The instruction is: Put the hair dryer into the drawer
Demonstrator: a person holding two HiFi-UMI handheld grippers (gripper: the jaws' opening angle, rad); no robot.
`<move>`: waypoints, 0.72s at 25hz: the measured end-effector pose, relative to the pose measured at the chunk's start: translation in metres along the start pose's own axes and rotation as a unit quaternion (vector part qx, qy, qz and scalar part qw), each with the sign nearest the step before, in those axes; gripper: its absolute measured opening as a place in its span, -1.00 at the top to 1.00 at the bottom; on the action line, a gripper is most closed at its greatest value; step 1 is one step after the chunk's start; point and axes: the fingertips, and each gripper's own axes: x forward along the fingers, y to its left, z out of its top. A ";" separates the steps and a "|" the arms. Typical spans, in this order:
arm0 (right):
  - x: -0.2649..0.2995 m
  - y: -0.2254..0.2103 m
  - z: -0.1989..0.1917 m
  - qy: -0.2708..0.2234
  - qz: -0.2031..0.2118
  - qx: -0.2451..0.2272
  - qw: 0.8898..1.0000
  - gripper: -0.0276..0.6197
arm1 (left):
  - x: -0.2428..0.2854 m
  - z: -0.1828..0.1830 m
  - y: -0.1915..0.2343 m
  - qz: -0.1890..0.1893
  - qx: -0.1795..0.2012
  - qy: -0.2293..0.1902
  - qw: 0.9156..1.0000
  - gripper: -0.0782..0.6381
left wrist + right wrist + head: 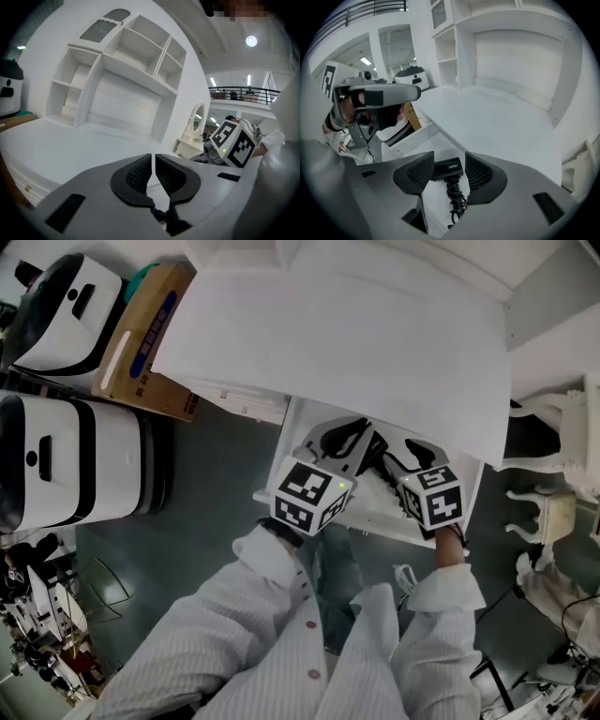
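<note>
The black hair dryer [449,168] lies in the open white drawer [375,517] under the desk top [328,334], its coiled cord [454,199] trailing on the drawer bottom. In the head view only a dark part of the hair dryer [382,463] shows between the two grippers. My right gripper [449,172] hangs over it with its jaws apart, the dryer body showing in the gap. The right gripper [417,454] sits at the drawer's right. My left gripper [153,171] is shut on nothing, and this left gripper [342,437] hovers over the drawer's left part.
Two white and black appliances [66,460] and a cardboard box [145,334] stand on the floor to the left. A white shelf hutch [126,75] rises at the desk's back. White carved furniture [562,456] stands to the right.
</note>
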 end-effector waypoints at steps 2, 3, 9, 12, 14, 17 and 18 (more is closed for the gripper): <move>-0.019 0.001 0.016 -0.031 -0.007 0.005 0.999 0.28 | -0.003 0.012 -0.004 -0.004 0.008 -0.004 1.000 0.69; -0.029 0.002 0.024 -0.046 -0.010 0.008 0.999 0.28 | -0.004 0.018 -0.007 -0.007 0.012 -0.006 1.000 0.69; -0.098 0.010 0.075 -0.148 -0.025 0.014 0.989 0.32 | -0.013 0.057 -0.029 -0.034 0.019 -0.031 0.999 0.69; -0.139 0.014 0.095 -0.210 -0.029 0.033 0.977 0.43 | -0.019 0.078 -0.047 -0.054 0.016 -0.047 0.997 0.69; -0.166 0.016 0.105 -0.247 -0.035 0.040 0.968 0.49 | -0.024 0.092 -0.058 -0.066 0.014 -0.059 0.996 0.69; -0.202 0.022 0.120 -0.298 -0.043 0.041 0.953 0.69 | -0.031 0.111 -0.076 -0.082 0.018 -0.075 0.994 0.69; -0.212 0.026 0.124 -0.312 -0.044 0.041 0.948 0.73 | -0.034 0.117 -0.081 -0.087 0.020 -0.080 0.993 0.69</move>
